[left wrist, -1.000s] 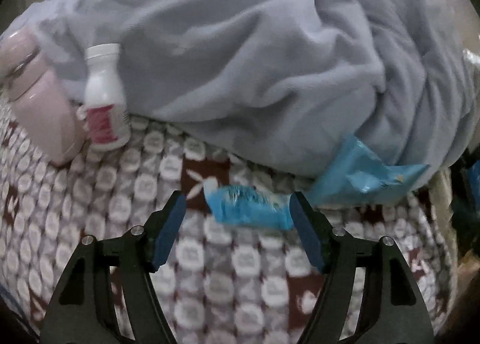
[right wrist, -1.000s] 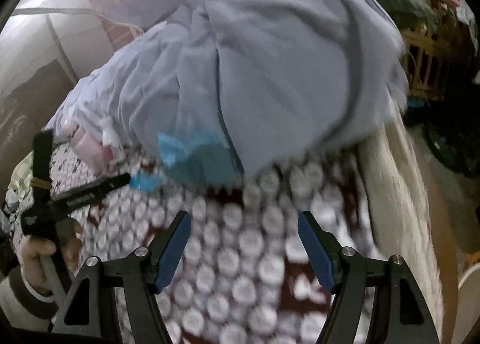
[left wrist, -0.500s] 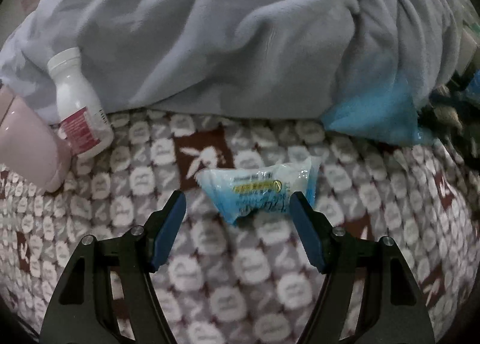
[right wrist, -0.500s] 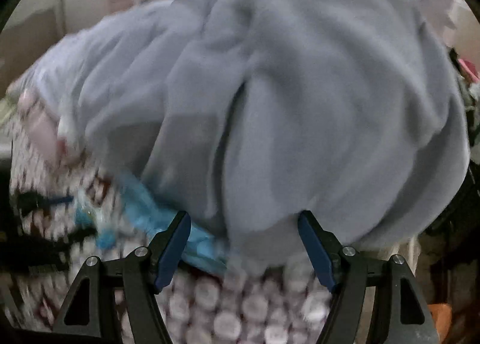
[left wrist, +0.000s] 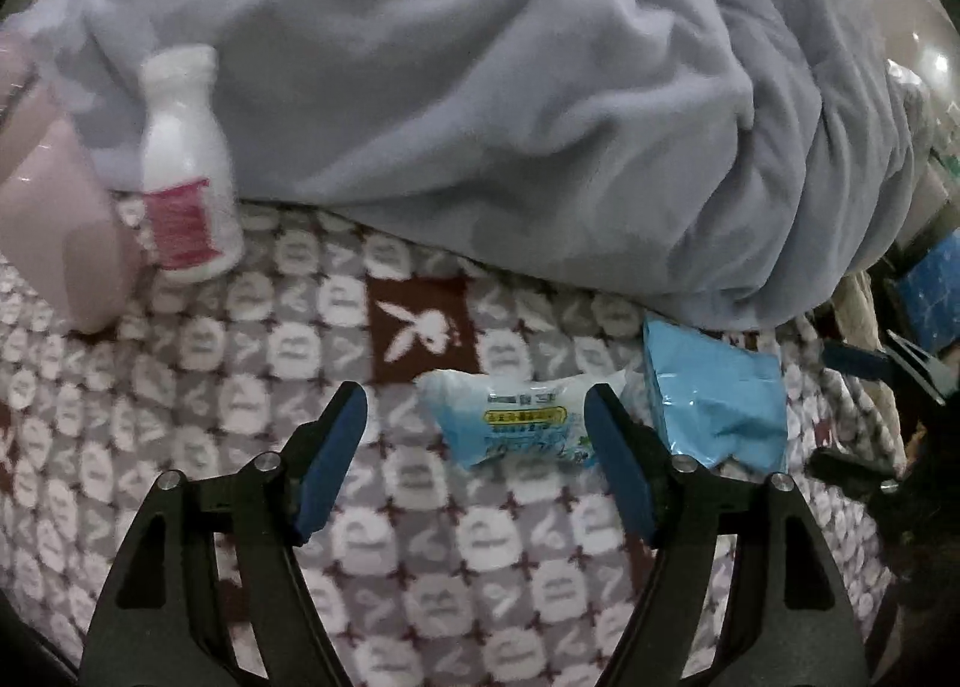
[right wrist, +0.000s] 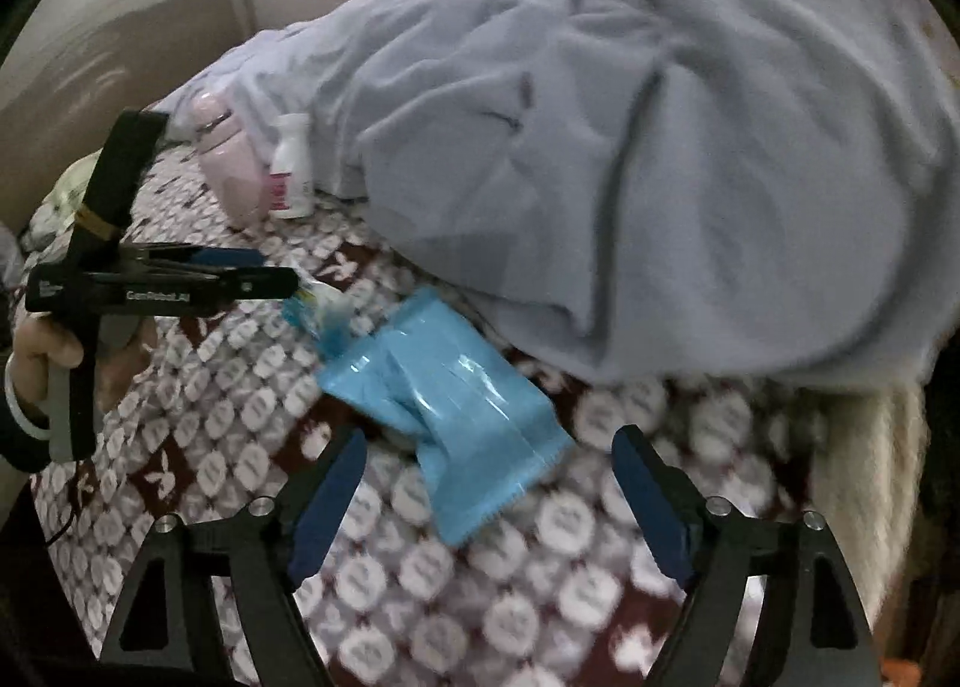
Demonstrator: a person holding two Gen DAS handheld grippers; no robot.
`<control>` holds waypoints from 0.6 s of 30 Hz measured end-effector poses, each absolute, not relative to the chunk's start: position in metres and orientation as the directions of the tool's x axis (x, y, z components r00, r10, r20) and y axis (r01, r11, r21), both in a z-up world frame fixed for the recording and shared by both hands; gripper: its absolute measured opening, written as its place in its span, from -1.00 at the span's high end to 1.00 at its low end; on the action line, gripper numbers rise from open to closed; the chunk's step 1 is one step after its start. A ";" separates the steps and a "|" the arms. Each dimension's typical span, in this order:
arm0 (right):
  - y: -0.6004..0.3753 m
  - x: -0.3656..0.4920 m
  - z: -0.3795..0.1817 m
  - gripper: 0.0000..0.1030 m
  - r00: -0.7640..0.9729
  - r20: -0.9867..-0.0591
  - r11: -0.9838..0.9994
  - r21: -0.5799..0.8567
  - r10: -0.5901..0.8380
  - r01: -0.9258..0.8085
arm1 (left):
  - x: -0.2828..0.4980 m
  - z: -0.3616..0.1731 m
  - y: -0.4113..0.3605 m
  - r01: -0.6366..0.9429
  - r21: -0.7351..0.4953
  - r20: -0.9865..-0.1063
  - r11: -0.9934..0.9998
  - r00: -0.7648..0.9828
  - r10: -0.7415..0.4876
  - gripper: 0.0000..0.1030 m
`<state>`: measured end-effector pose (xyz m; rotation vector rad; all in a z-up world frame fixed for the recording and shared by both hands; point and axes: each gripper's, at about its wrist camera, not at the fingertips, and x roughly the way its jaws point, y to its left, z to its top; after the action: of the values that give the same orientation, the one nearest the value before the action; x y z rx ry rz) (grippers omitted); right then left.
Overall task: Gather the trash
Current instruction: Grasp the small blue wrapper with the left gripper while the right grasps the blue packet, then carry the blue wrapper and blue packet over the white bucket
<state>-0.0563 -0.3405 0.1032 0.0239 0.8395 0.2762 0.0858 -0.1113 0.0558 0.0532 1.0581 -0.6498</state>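
Observation:
A small white-and-blue snack wrapper [left wrist: 522, 426] lies on the patterned bedspread [left wrist: 240, 399], just inside my left gripper's right finger. My left gripper [left wrist: 477, 447] is open and empty, low over the bed. A larger blue foil packet [left wrist: 714, 399] lies right of the wrapper; in the right wrist view it [right wrist: 444, 405] sits just ahead of my right gripper [right wrist: 489, 486], which is open and empty. The small wrapper [right wrist: 318, 312] and the left gripper [right wrist: 264, 273] show at the left there. A white bottle with a red label [left wrist: 183, 171] stands at the blanket's edge.
A bulky grey blanket [left wrist: 510, 87] is heaped across the back of the bed. A pink container [left wrist: 54, 243] stands left of the bottle. The bed's right edge [right wrist: 864, 447] drops off. Dark clutter and a blue crate [left wrist: 930, 291] sit beyond it.
The left gripper shifted left, so the small wrapper now sits by its right finger and the blue packet came into view. The right gripper swung down from the blanket toward the blue packet.

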 end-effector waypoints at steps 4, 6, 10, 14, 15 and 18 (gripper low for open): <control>-0.329 -0.030 0.082 -0.65 0.591 -0.773 0.955 0.065 0.231 -0.289 | 0.092 0.044 -0.125 0.548 -0.284 -0.827 0.787 0.276 -0.490 -0.44; -0.328 -0.018 0.069 -0.65 0.560 -0.797 0.950 0.052 0.226 -0.309 | 0.094 0.037 -0.132 0.561 -0.274 -0.834 0.781 0.266 -0.484 -0.44; -0.334 -0.019 0.061 -0.47 0.564 -0.780 0.950 0.122 0.272 -0.288 | 0.099 0.035 -0.140 0.553 -0.307 -0.817 0.775 0.265 -0.513 -0.14; -0.341 -0.042 0.066 0.08 0.585 -0.751 0.947 0.181 0.307 -0.264 | 0.100 0.033 -0.141 0.535 -0.349 -0.805 0.769 0.249 -0.538 0.35; -0.341 -0.052 0.068 0.08 0.597 -0.748 0.953 0.171 0.290 -0.250 | 0.097 0.037 -0.139 0.524 -0.355 -0.800 0.774 0.259 -0.542 0.37; -0.345 -0.081 0.079 0.09 0.637 -0.719 0.959 0.169 0.279 -0.229 | 0.088 0.048 -0.135 0.495 -0.379 -0.781 0.782 0.281 -0.557 0.41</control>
<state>-0.0810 -0.3451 0.0792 0.0642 0.8315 0.2902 0.0876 -0.1348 0.0480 -0.0665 1.0751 -0.7056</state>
